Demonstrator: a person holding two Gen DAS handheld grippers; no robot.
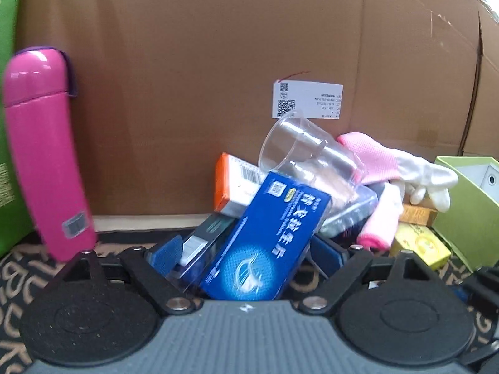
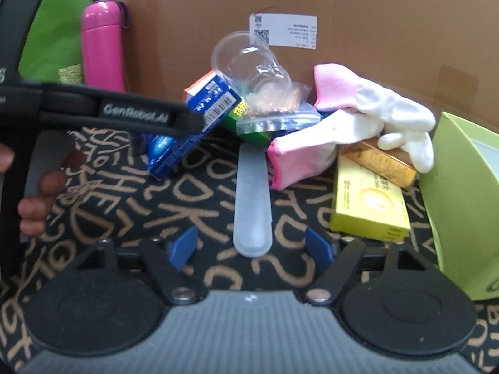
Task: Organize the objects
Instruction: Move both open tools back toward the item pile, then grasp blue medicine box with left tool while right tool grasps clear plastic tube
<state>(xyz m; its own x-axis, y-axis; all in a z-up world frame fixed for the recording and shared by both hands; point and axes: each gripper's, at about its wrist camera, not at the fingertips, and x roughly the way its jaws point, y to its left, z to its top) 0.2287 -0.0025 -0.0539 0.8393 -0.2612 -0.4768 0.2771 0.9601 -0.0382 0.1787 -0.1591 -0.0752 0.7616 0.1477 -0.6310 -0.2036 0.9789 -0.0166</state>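
- Pink flask [image 1: 46,155]: it stands at nine o'clock in my left view, against the cardboard carton [image 1: 218,62]. It is close beside my tool, and a sideways swing could topple it.
- Left gripper [image 1: 246,249]: the jaws are apart and straddle the blue medicine box [image 1: 265,243], which fills six o'clock. I see neither pad pressing on it. A clear-windowed pack sits between the left pad and the box, so closing may catch both.
- Pile: the blue box leans against an orange-ended carton [image 1: 230,184]. A clear plastic cup [image 1: 299,152] lies tilted on top, toward one o'clock. Pulling the box out could send the cup rolling off, I judge.
- Pink-and-white gloves [image 1: 399,168]: they are draped at three o'clock and touch the cup, so they may slide too.
- Right gripper [image 2: 251,246]: the jaws are apart and hold nothing. The near end of a frosted flat strip [image 2: 251,205] lies between the pads on the lettered mat [image 2: 187,193]. It lies flat, and the pads could slip over it.
- Only the right view shows: the strip, a zip bag [image 2: 274,115] under the cup, a gold box [image 2: 380,162] resting on the yellow box [image 2: 368,208], and my hand [image 2: 34,205] at nine o'clock, on the left tool.
- Only the left view shows: the blue box's printed face and both left pads.
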